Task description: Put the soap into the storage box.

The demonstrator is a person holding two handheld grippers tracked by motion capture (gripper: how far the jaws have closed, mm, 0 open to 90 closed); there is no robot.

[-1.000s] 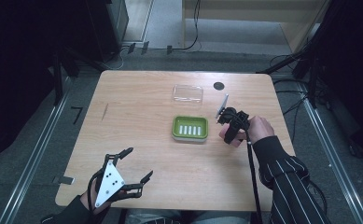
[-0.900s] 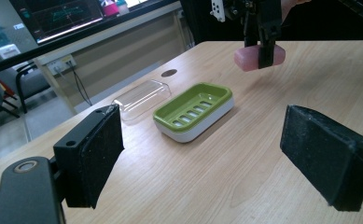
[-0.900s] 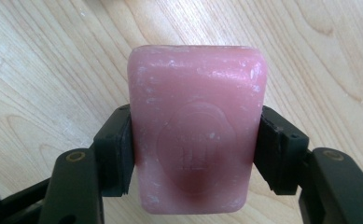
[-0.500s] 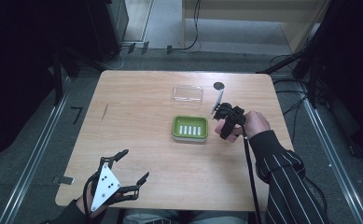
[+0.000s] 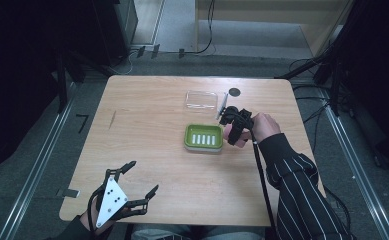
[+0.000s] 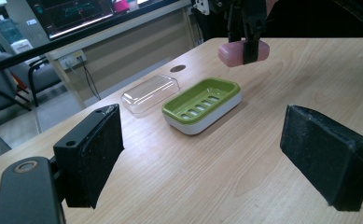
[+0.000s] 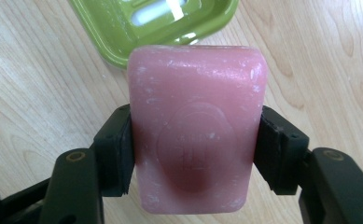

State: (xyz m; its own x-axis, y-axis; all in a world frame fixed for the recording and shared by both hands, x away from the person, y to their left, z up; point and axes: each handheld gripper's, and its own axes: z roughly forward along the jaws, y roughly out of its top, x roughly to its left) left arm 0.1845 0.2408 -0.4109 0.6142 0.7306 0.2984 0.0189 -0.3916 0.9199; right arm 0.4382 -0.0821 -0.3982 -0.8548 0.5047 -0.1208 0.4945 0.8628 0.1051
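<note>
A pink soap bar [image 7: 195, 130] is clamped between both pads of my right gripper [image 7: 195, 149], held above the wood just beside the green soap dish [image 7: 160, 23]. From above, that right gripper [image 5: 234, 131] hovers at the right end of the green dish [image 5: 203, 138], and the soap [image 5: 230, 133] peeks out pink under it. The left gripper view has the soap [image 6: 242, 52] in the air past the dish [image 6: 202, 103]. My left gripper [image 5: 141, 180] rests near the table's front left edge, jaws wide apart and empty, its pads [image 6: 97, 151] framing bare wood.
A clear plastic lid [image 5: 201, 99] lies on the table behind the dish, with a thin dark stick [image 5: 222, 105] and a round dark spot [image 5: 235, 92] to its right. The table [image 5: 147, 125] ends close in front of my left hand.
The right gripper has carried the pink soap leftward and a little up, from the dish's right side to right over its right end. The left gripper stays put.
</note>
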